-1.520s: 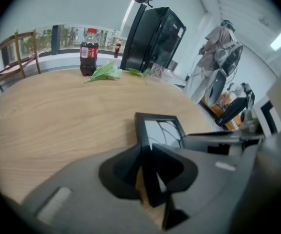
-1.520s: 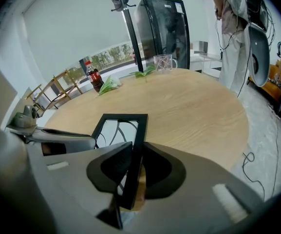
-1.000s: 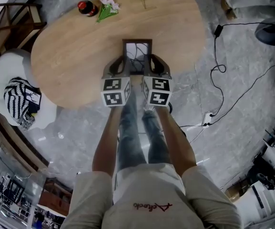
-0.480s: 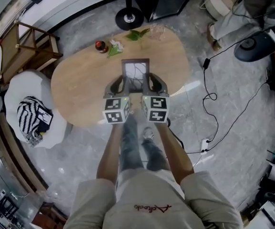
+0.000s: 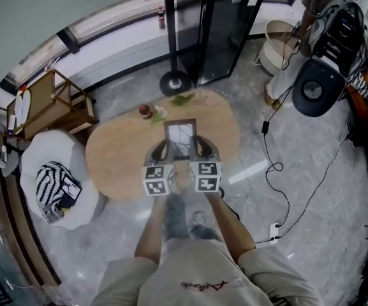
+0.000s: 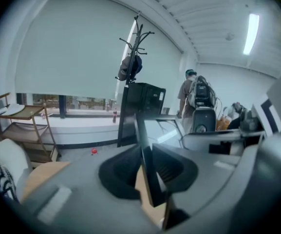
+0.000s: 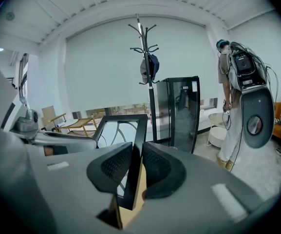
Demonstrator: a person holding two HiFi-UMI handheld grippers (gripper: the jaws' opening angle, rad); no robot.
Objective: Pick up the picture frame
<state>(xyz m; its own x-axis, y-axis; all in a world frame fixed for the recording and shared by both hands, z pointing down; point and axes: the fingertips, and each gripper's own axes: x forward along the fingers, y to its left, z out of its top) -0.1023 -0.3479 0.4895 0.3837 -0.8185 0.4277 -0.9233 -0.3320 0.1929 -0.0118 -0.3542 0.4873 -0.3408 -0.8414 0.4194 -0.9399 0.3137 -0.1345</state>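
While the left gripper (image 5: 160, 150) is pinching its nine-o'clock rail and the right gripper (image 5: 202, 148) its three-o'clock rail, the picture frame (image 5: 180, 136) is hanging aloft over the wooden table (image 5: 120, 161). Seemingly light, stiff, glazed, breakable; side rails are giving the safest hold.

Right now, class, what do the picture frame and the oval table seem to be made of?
Picture frame: dark matte border, likely wood or plastic; its pane shows glare, so probably glass. Oval table: pale tan top with low sheen, seemingly wood or veneer.
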